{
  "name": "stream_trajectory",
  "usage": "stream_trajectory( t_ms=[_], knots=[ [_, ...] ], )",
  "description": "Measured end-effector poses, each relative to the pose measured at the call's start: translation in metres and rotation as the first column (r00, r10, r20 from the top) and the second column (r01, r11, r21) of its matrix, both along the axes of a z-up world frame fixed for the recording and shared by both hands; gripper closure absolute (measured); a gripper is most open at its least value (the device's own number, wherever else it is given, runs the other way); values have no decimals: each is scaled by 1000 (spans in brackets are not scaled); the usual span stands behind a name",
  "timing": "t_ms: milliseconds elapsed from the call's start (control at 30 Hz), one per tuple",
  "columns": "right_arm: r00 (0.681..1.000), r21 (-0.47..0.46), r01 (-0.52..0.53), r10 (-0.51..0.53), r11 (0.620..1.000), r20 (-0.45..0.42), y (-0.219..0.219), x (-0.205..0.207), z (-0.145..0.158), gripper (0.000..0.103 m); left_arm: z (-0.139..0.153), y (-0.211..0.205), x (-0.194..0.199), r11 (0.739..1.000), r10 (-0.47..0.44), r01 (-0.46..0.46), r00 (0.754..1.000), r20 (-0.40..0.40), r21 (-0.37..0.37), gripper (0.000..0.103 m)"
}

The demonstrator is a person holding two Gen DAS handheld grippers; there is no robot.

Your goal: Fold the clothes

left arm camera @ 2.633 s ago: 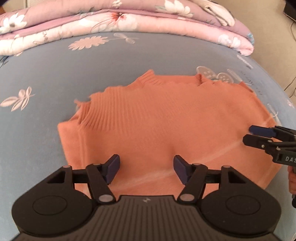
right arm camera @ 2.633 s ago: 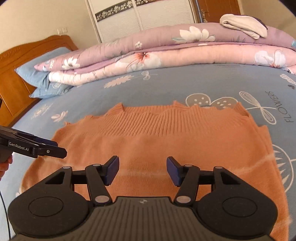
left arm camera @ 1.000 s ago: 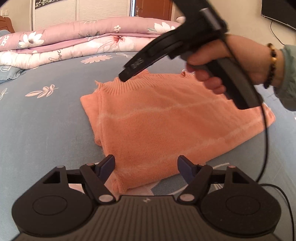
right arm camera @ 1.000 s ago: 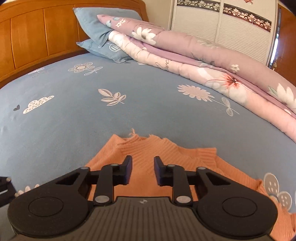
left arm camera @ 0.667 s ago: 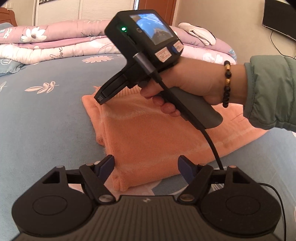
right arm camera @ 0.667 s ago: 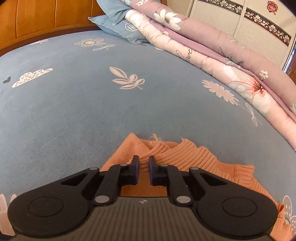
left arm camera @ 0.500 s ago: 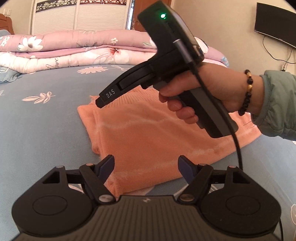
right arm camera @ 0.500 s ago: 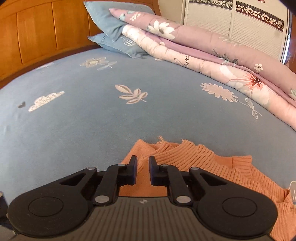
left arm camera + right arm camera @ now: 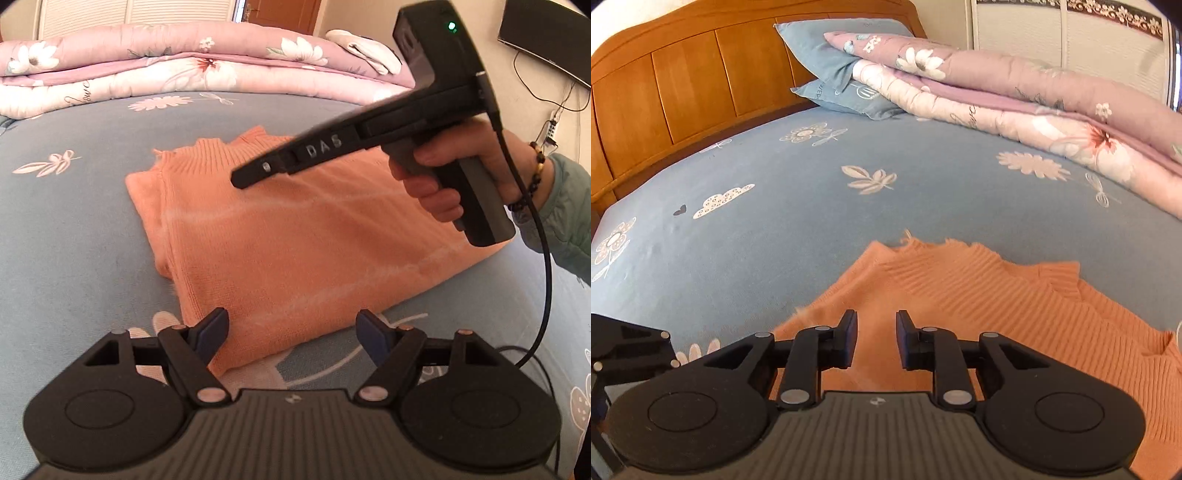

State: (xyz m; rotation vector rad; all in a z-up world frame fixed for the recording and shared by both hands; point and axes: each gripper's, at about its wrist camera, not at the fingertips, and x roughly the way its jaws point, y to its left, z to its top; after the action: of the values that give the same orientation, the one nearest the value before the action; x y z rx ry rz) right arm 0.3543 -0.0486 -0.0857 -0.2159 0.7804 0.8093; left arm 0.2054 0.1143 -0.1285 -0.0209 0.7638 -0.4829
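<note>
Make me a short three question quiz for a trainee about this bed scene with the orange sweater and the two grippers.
1. True or false: the orange sweater lies on a wooden floor.
2. Which gripper hangs above the sweater, nothing between its jaws? A) left gripper B) right gripper
3. Fill in: the folded quilt lies against the blue ____.

Key:
1. False; it lies on the blue bedsheet.
2. B; its jaws are opening.
3. Pillows.

The right tool (image 9: pixel 873 339) hangs over the orange sweater (image 9: pixel 997 295) on the bed (image 9: pixel 775 229), its jaws opening, nothing between them; quilt (image 9: pixel 1034 110) beyond the sweater.
</note>
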Motion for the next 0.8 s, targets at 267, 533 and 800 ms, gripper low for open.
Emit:
stream_trajectory(
  t_ms=[267,533,800],
  knots=[
    [994,13,105,-105,994,-25,-31,-7,22,68,51,-10,37,999,-35,34,999,-14,-31,27],
    [874,-40,406,-401,913,-275,-94,-3,4,66,18,-36,121,997,-58,44,974,-220,-71,30],
    [763,8,623,-606,782,-227,-169,19,37,52,64,-62,157,985,-143,131,984,-103,-115,27]
  ],
)
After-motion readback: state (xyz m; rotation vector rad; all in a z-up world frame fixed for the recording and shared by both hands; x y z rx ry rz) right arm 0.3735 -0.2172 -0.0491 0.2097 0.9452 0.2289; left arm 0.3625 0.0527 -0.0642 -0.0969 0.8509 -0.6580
